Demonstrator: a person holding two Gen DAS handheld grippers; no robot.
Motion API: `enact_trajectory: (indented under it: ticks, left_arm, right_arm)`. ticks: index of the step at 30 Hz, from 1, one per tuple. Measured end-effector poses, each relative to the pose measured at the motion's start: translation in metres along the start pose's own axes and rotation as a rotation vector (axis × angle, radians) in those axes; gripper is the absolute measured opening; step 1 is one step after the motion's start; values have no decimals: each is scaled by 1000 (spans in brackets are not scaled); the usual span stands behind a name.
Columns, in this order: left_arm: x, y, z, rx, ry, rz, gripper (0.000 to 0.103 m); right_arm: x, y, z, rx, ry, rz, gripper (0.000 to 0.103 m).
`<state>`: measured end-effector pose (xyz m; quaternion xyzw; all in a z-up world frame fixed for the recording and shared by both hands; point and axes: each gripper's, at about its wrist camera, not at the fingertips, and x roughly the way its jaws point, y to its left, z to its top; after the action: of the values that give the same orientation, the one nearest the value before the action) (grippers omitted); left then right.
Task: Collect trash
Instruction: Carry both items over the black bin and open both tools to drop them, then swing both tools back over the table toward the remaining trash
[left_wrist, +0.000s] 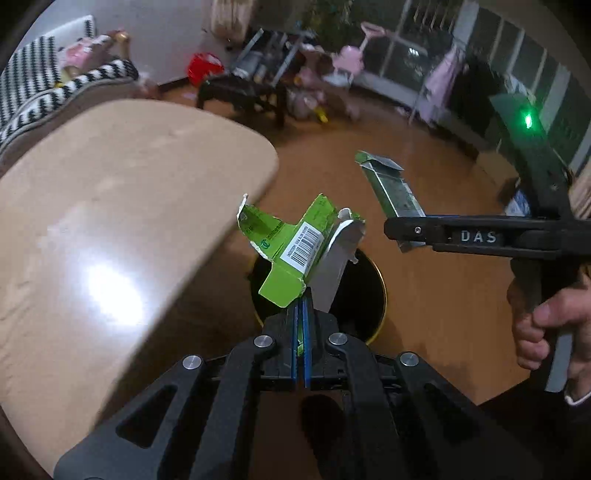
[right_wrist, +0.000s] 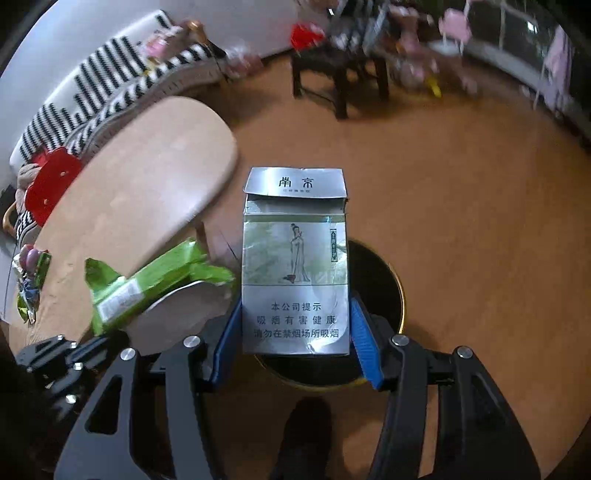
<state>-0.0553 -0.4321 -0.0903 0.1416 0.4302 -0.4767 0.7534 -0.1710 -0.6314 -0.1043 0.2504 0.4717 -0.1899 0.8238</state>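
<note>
My left gripper (left_wrist: 301, 310) is shut on a torn green carton (left_wrist: 291, 243) with a barcode and holds it above a black round bin with a gold rim (left_wrist: 373, 295) on the floor. The same green carton (right_wrist: 155, 284) shows at the left in the right wrist view. My right gripper (right_wrist: 295, 325) is shut on a silver cigarette pack (right_wrist: 295, 266) with its lid flipped open, held upright above the bin (right_wrist: 380, 291). In the left wrist view the right gripper (left_wrist: 402, 230) holds the pack (left_wrist: 391, 192) to the right of the carton.
A beige oval table (left_wrist: 110, 206) stands to the left; in the right wrist view several wrappers (right_wrist: 29, 280) lie on its near left edge. A striped sofa (right_wrist: 92, 88), a red object (right_wrist: 48, 181), a dark stool (right_wrist: 340, 70) and toys stand farther back on the wood floor.
</note>
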Motion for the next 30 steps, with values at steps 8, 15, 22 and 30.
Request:
enact_trajectory:
  ticks: [8,15,22,30]
  left_arm:
    - [41,-2,9,-13,67,-7,1]
    - [53,-3,15,-24,75,-8,1]
    - [58,-6,11,-28,79,-33,1]
    - [78,-3,13,-34,123,-27,4]
  right_arm:
    - [1,-16,-10,5,27,-1,55]
    - [1,-7,-2,-3,26,-2,55]
    - [5,-6,3,7,28,-6,55]
    - [5,-5,5,34,26,-19,69]
